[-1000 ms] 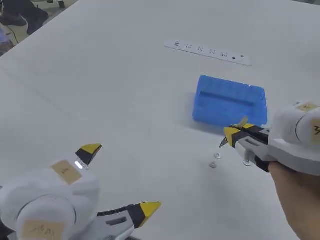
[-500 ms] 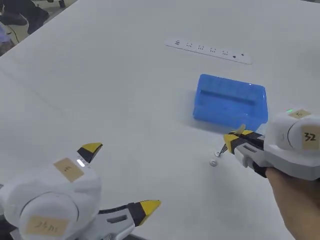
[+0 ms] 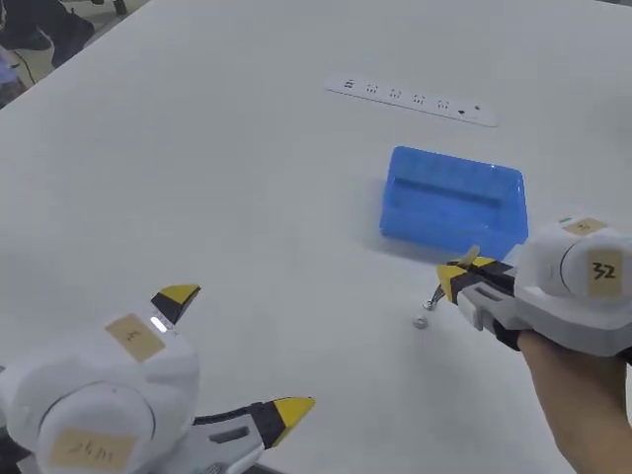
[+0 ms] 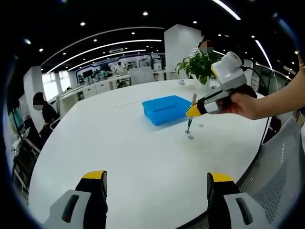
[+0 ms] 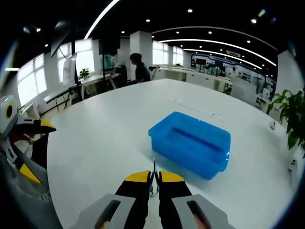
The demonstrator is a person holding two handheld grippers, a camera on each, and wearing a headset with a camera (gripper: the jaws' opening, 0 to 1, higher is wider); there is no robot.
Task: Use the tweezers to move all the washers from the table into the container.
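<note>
On the white table (image 3: 247, 148), the right gripper (image 3: 462, 272) pinched tweezers (image 3: 437, 296) beside a washer (image 3: 422, 322); how far their tips gaped, or what they held, could not be told.

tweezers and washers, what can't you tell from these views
- Tweezers tips: too small in the head view and left gripper view to show whether they grip anything.
- Count: one washer is clear in the head view; the right gripper and hand cover the table nearby.
- Container contents: too blurred in the right gripper view.
</note>
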